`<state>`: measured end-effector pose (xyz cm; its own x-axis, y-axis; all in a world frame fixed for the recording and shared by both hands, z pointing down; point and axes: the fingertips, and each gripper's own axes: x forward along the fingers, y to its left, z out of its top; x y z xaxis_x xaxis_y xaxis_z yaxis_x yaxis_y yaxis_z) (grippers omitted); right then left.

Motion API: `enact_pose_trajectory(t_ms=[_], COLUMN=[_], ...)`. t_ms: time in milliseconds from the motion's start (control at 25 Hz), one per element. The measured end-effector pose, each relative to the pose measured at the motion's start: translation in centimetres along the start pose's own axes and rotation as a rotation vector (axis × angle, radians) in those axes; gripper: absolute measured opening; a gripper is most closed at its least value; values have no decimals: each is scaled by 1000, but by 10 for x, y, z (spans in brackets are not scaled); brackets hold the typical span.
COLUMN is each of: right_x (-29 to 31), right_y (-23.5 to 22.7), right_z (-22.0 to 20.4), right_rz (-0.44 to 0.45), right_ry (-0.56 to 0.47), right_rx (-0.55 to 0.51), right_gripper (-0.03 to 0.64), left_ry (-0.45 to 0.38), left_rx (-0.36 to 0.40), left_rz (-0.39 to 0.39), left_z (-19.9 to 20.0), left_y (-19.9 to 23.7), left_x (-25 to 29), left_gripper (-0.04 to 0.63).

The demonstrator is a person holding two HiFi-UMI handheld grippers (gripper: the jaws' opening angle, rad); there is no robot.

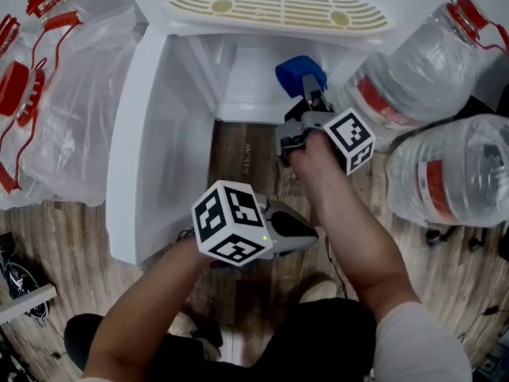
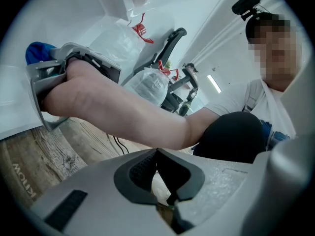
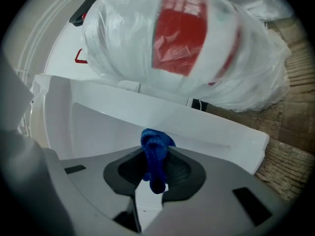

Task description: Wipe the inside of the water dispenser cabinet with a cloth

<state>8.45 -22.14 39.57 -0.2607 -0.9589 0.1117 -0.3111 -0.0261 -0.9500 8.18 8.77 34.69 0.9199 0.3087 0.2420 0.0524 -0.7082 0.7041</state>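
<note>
A white water dispenser cabinet (image 1: 238, 86) stands open, its door (image 1: 151, 142) swung out to the left. My right gripper (image 1: 312, 87) reaches into the opening by the right inner wall, shut on a blue cloth (image 1: 300, 73). In the right gripper view the blue cloth (image 3: 156, 151) is pinched in my right gripper (image 3: 156, 165) before a white cabinet wall (image 3: 147, 114). My left gripper (image 1: 306, 233) hovers low over the wooden floor in front of the cabinet, under the right forearm. In the left gripper view my left gripper (image 2: 157, 151) is shut and holds nothing.
A cream drip grille (image 1: 278, 6) lies above the opening. Big bagged water bottles (image 1: 429, 62) (image 1: 453, 173) crowd the right side, and bagged bottles with red handles (image 1: 48, 94) sit left of the door. One bottle (image 3: 182, 33) looms right behind the cabinet wall. A cable (image 2: 118, 144) crosses the floor.
</note>
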Motion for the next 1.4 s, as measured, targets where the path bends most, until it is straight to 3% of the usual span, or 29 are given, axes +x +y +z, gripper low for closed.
enact_pose_trajectory(t_ms=[200,640,800,1400], right_x=[32,79,68,-11], right_y=[2,-31,-46,-37], right_z=[-4,0,4,-13], right_rz=[16,-113,-144,-63], right_ry=[-25,-113,-122,18], right_rx=[17,4,30,10], right_gripper=[80,80,80,81], left_ry=[4,17,35,31], left_rx=[-5,-27,-31,-22], left_rz=[0,-10,-27,-51], left_z=[-1,-13,-19,-14], left_y=[1,-4,-8,-6], left_x=[0,-1,4,11], left_gripper=[0,0,0,0])
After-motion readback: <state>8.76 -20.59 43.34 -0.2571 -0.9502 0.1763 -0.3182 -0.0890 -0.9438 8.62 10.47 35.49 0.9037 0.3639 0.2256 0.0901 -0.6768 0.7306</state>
